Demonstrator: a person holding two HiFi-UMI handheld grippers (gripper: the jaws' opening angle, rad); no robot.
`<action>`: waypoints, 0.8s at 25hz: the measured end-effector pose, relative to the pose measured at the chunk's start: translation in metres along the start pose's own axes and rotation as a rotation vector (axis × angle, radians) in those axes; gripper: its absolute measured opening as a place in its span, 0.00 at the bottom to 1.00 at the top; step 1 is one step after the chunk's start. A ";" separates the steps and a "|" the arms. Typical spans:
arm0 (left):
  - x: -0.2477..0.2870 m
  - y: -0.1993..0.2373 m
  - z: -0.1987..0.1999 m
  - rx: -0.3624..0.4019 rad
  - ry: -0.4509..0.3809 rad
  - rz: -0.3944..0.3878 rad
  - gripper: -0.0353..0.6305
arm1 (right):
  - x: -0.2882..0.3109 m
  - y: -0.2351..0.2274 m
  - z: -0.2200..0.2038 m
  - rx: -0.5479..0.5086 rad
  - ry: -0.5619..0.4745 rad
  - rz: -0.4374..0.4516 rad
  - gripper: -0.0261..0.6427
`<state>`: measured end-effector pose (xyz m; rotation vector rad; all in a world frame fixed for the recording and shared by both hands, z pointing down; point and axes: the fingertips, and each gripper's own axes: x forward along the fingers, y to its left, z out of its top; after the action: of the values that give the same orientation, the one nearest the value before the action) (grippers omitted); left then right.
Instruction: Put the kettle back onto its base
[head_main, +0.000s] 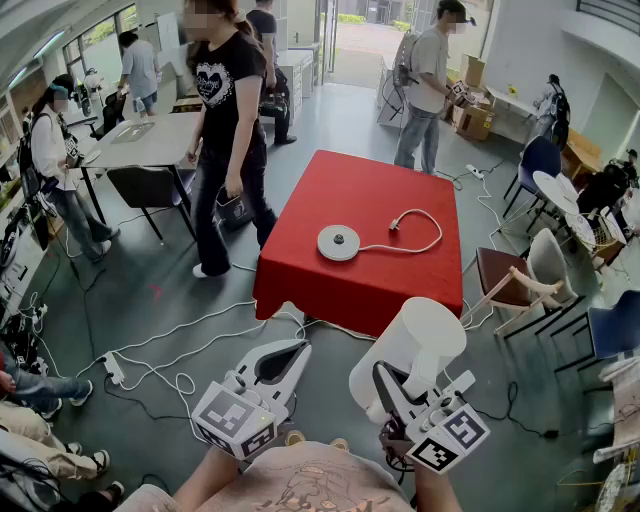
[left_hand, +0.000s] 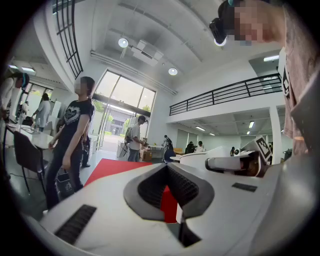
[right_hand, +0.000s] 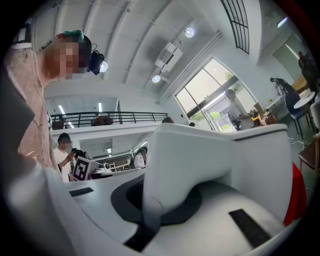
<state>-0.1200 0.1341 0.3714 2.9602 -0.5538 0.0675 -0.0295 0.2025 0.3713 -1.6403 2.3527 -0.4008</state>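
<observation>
The white kettle (head_main: 420, 345) hangs in the air in front of me, short of the red table (head_main: 330, 290). My right gripper (head_main: 383, 372) is shut on its handle (right_hand: 180, 160), which fills the right gripper view between the jaws. The round white base (head_main: 339, 242) lies on the table's middle, its white cord (head_main: 415, 235) looping to the right. My left gripper (head_main: 297, 350) floats beside the kettle on the left, shut with nothing in it. In the left gripper view only a slit of the red table shows between the left gripper's (left_hand: 170, 192) jaws.
White cables (head_main: 180, 345) trail over the floor in front of the table, with a power strip (head_main: 113, 368) at the left. A person in black (head_main: 228, 130) stands at the table's left corner. Chairs (head_main: 530, 275) stand to the right, grey tables (head_main: 150, 140) at the back left.
</observation>
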 end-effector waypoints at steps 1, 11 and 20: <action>0.002 0.001 -0.001 -0.002 -0.005 0.000 0.03 | 0.001 -0.002 0.000 0.000 -0.001 0.003 0.06; 0.002 0.012 -0.006 -0.010 0.005 -0.009 0.03 | 0.011 -0.005 -0.003 0.004 0.014 0.004 0.06; -0.010 0.027 -0.011 -0.018 0.003 -0.036 0.03 | 0.021 0.005 -0.013 0.028 0.000 -0.015 0.06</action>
<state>-0.1390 0.1139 0.3851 2.9507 -0.4977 0.0623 -0.0458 0.1853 0.3809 -1.6459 2.3261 -0.4346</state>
